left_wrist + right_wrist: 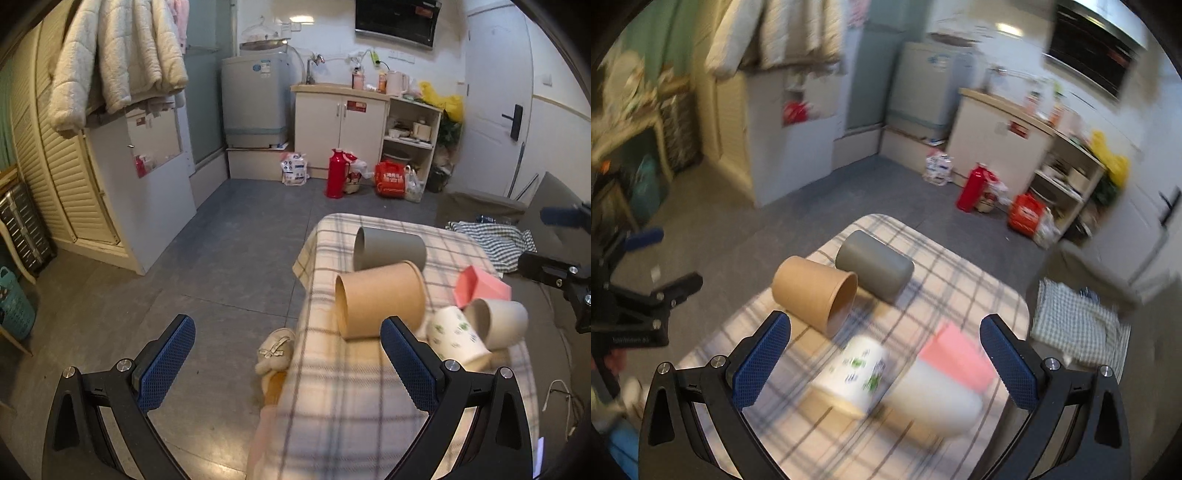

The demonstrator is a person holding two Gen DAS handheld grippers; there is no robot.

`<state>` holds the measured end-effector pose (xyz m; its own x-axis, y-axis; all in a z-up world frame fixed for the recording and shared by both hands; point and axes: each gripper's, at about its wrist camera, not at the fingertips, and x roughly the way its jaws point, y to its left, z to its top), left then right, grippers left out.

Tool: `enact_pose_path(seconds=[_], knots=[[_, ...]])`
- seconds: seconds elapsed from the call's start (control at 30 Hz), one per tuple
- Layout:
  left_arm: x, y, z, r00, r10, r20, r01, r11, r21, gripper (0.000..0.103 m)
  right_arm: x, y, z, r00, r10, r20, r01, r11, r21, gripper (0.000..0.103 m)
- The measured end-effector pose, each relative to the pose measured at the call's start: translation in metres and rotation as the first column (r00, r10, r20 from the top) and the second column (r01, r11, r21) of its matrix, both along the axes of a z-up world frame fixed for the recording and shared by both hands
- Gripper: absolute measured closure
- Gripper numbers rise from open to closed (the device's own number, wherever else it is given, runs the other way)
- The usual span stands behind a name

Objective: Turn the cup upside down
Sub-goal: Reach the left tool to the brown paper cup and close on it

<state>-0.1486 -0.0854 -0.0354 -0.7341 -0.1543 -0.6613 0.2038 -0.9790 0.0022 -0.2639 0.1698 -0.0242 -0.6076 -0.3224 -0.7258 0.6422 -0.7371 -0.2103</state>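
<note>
Several cups lie on their sides on a plaid-covered table (369,398): a brown paper cup (380,299), a grey cup (388,249), a pink cup (480,286), a beige cup (496,321) and a white cup with green print (456,338). My left gripper (288,354) is open and empty, at the table's left edge, its right finger just in front of the brown cup. In the blurred right wrist view, my right gripper (886,354) is open and empty above the white cup (858,373), with the pink cup (955,354), brown cup (816,291) and grey cup (873,269) beyond.
A slipper (275,349) lies on the grey floor left of the table. A checked cloth (495,240) lies on a sofa to the right. A red thermos (335,173), bags, a cabinet (338,118) and a washing machine (255,99) stand at the far wall.
</note>
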Motion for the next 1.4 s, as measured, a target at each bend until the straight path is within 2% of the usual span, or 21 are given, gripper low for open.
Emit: enact_pose_path(seconds=[0.03, 0.13, 0.2, 0.27, 0.3, 0.37, 0.5, 0.53, 0.57, 0.6, 0.63, 0.73, 0.83, 0.9, 0.93, 0.97, 1.03, 1.1, 1.17, 1.27, 1.4], knots=[[-0.009, -0.001, -0.004, 1.000, -0.022, 0.006, 0.022, 1.000, -0.007, 0.000, -0.009, -0.005, -0.005, 1.000, 0.008, 0.017, -0.008, 1.000, 0.000, 0.000], [-0.036, 0.000, -0.015, 0.984, -0.178, 0.006, 0.178, 0.984, -0.017, 0.000, -0.026, -0.006, -0.023, 0.997, -0.008, 0.072, 0.011, 0.999, -0.031, 0.000], [-0.050, 0.007, -0.025, 0.951, -0.308, 0.026, 0.309, 0.949, -0.062, 0.000, -0.032, -0.002, -0.036, 0.993, -0.026, 0.117, 0.032, 0.998, -0.056, 0.000], [-0.064, 0.017, -0.036, 0.892, -0.447, 0.073, 0.452, 0.886, -0.100, 0.000, -0.035, 0.006, -0.049, 0.985, -0.043, 0.168, 0.058, 0.995, -0.086, 0.000], [-0.070, 0.022, -0.041, 0.855, -0.510, 0.097, 0.519, 0.845, -0.129, 0.000, -0.037, 0.008, -0.054, 0.982, -0.052, 0.184, 0.069, 0.994, -0.090, 0.000], [-0.077, 0.034, -0.049, 0.798, -0.589, 0.127, 0.603, 0.777, -0.183, 0.000, -0.038, 0.018, -0.066, 0.974, -0.090, 0.207, 0.110, 0.990, -0.085, 0.000], [-0.099, 0.048, -0.059, 0.718, -0.675, 0.167, 0.695, 0.692, -0.192, 0.000, -0.033, 0.039, -0.080, 0.950, -0.155, 0.270, 0.191, 0.975, -0.116, 0.000], [-0.105, 0.053, -0.063, 0.688, -0.701, 0.186, 0.725, 0.659, -0.200, 0.000, -0.030, 0.045, -0.083, 0.942, -0.175, 0.286, 0.217, 0.969, -0.122, 0.000], [-0.107, 0.057, -0.064, 0.672, -0.714, 0.195, 0.740, 0.641, -0.205, 0.000, -0.029, 0.049, -0.084, 0.938, -0.187, 0.292, 0.231, 0.965, -0.123, 0.000], [-0.111, 0.061, -0.066, 0.646, -0.733, 0.214, 0.763, 0.610, -0.213, 0.000, -0.026, 0.054, -0.086, 0.931, -0.205, 0.301, 0.253, 0.959, -0.129, 0.000], [-0.115, 0.067, -0.070, 0.612, -0.755, 0.235, 0.790, 0.571, -0.222, 0.000, -0.024, 0.057, -0.087, 0.925, -0.215, 0.312, 0.268, 0.953, -0.139, 0.000], [-0.119, 0.082, -0.078, 0.560, -0.780, 0.279, 0.827, 0.511, -0.233, 0.000, -0.019, 0.065, -0.089, 0.911, -0.232, 0.340, 0.296, 0.943, -0.151, 0.000], [-0.120, 0.091, -0.087, 0.534, -0.784, 0.318, 0.845, 0.480, -0.235, 0.000, -0.016, 0.071, -0.093, 0.898, -0.255, 0.358, 0.323, 0.935, -0.145, 0.000], [-0.117, 0.094, -0.088, 0.532, -0.781, 0.326, 0.847, 0.484, -0.222, 0.002, -0.012, 0.076, -0.091, 0.894, -0.267, 0.361, 0.338, 0.929, -0.150, 0.000], [-0.114, 0.094, -0.086, 0.543, -0.774, 0.325, 0.839, 0.494, -0.227, 0.005, -0.009, 0.078, -0.089, 0.892, -0.272, 0.361, 0.346, 0.925, -0.156, 0.000], [-0.109, 0.096, -0.084, 0.557, -0.766, 0.322, 0.830, 0.504, -0.239, 0.015, -0.006, 0.080, -0.085, 0.891, -0.277, 0.359, 0.351, 0.922, -0.162, 0.000], [-0.102, 0.100, -0.081, 0.576, -0.748, 0.330, 0.817, 0.516, -0.258, 0.015, 0.004, 0.084, -0.076, 0.897, -0.274, 0.348, 0.349, 0.920, -0.176, 0.000], [-0.094, 0.098, -0.076, 0.605, -0.724, 0.332, 0.796, 0.546, -0.262, 0.016, 0.015, 0.087, -0.066, 0.903, -0.273, 0.333, 0.347, 0.919, -0.187, 0.000], [-0.084, 0.094, -0.068, 0.642, -0.693, 0.328, 0.767, 0.593, -0.246, 0.016, 0.028, 0.090, -0.054, 0.909, -0.270, 0.317, 0.345, 0.915, -0.211, 0.000], [-0.059, 0.089, -0.045, 0.712, -0.629, 0.313, 0.695, 0.697, -0.179, 0.016, 0.050, 0.095, -0.036, 0.921, -0.267, 0.285, 0.338, 0.911, -0.236, 0.000], [-0.014, 0.094, -0.011, 0.751, -0.601, 0.272, 0.642, 0.761, -0.094, 0.017, 0.087, 0.105, -0.017, 0.926, -0.278, 0.256, 0.345, 0.899, -0.272, 0.000]])
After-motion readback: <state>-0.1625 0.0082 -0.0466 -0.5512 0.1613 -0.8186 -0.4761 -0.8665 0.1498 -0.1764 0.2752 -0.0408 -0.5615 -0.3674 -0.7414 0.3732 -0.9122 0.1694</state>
